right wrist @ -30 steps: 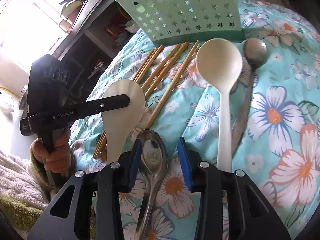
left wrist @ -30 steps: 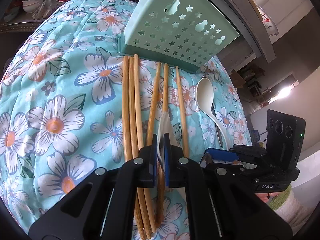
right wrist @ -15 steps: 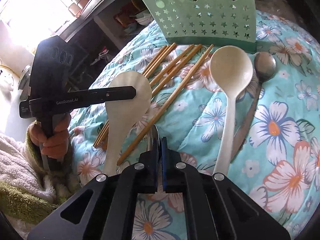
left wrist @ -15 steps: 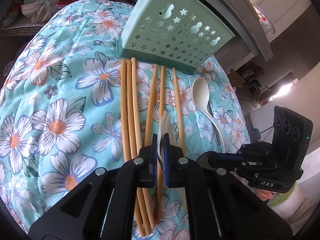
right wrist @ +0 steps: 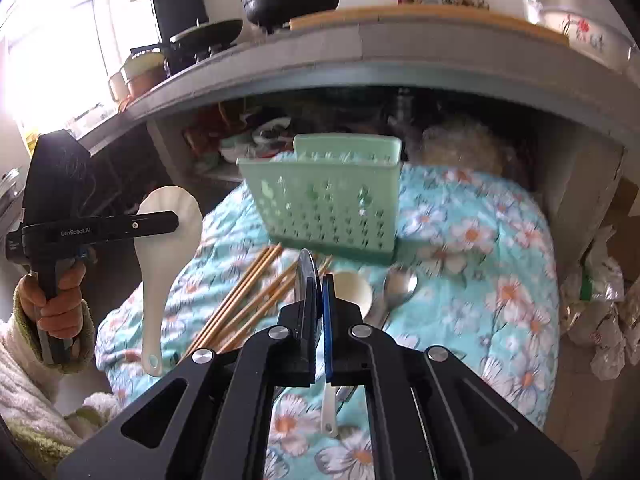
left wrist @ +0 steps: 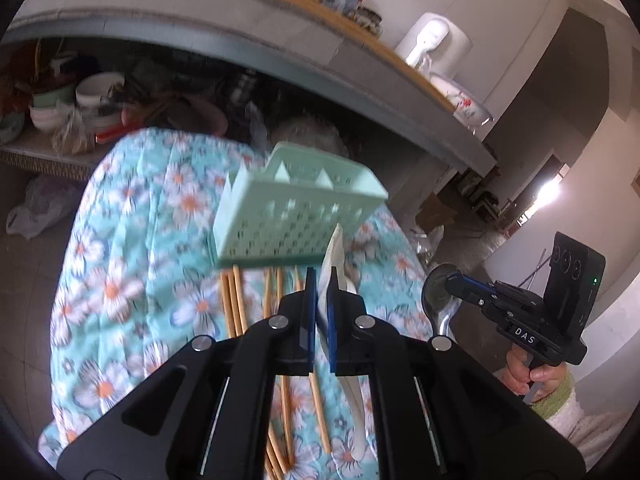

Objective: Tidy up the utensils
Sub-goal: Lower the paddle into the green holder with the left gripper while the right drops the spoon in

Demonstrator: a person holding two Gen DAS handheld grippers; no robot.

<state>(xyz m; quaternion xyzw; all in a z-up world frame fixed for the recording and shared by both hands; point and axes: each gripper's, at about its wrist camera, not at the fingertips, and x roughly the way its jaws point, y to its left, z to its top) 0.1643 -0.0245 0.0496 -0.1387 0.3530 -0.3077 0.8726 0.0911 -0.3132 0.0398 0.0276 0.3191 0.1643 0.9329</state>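
- Holding a flat white plastic rice paddle, the left gripper has its blue pads squeezed tight on the wide end, and the handle hangs down, up off the cloth.
- At 9 o'clock in the right wrist view, a person's hand in a fluffy sleeve grips the black handle of that tool.
- Thin wooden chopsticks lie side by side on the blue flowered quilt, just left of the middle.
- A mint green plastic basket with star holes stands at 12 o'clock, behind the chopsticks.
- The right gripper is clamped on a shiny metal spoon, lifted off the quilt.
- A white plastic soup spoon lies just right of the pads.
- Another metal spoon lies beside it at 1 o'clock.
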